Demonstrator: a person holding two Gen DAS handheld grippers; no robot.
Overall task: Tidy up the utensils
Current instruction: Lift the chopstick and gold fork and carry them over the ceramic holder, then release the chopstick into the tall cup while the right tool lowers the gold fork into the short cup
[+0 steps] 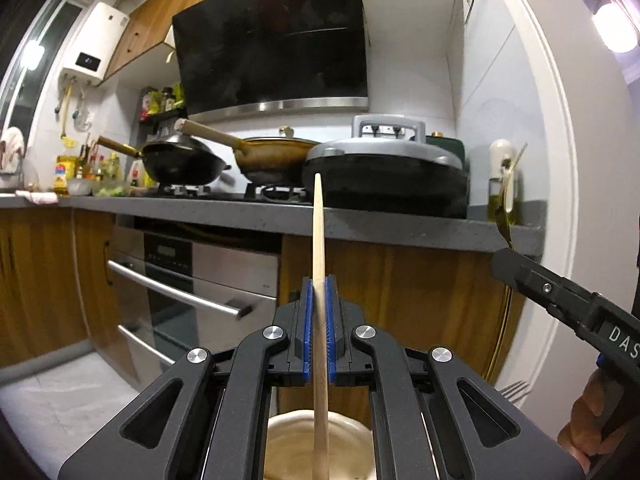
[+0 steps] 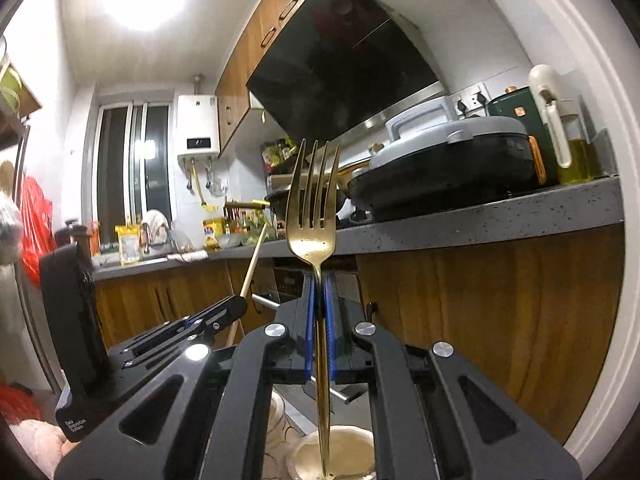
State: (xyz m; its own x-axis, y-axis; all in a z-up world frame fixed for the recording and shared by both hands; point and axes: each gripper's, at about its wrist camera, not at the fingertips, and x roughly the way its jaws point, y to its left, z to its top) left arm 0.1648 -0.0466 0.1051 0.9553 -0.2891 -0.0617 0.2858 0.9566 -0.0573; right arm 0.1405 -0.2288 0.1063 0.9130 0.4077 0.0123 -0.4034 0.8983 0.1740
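My left gripper (image 1: 319,284) is shut on a pale wooden chopstick (image 1: 318,232) that stands upright, its lower end over a cream round holder (image 1: 288,444) below the gripper. My right gripper (image 2: 319,280) is shut on a gold fork (image 2: 313,204), tines up, its handle reaching down into a cream holder (image 2: 348,450). The right gripper also shows at the right of the left wrist view (image 1: 508,266) with the fork (image 1: 506,196). The left gripper (image 2: 236,304) and chopstick (image 2: 254,258) show at the left of the right wrist view.
A grey countertop (image 1: 400,228) runs ahead with two woks (image 1: 184,162), a lidded grey electric pan (image 1: 384,172) and an oil bottle (image 1: 502,184). Below are wooden cabinets and a steel oven (image 1: 200,280). A black range hood (image 1: 272,40) hangs above.
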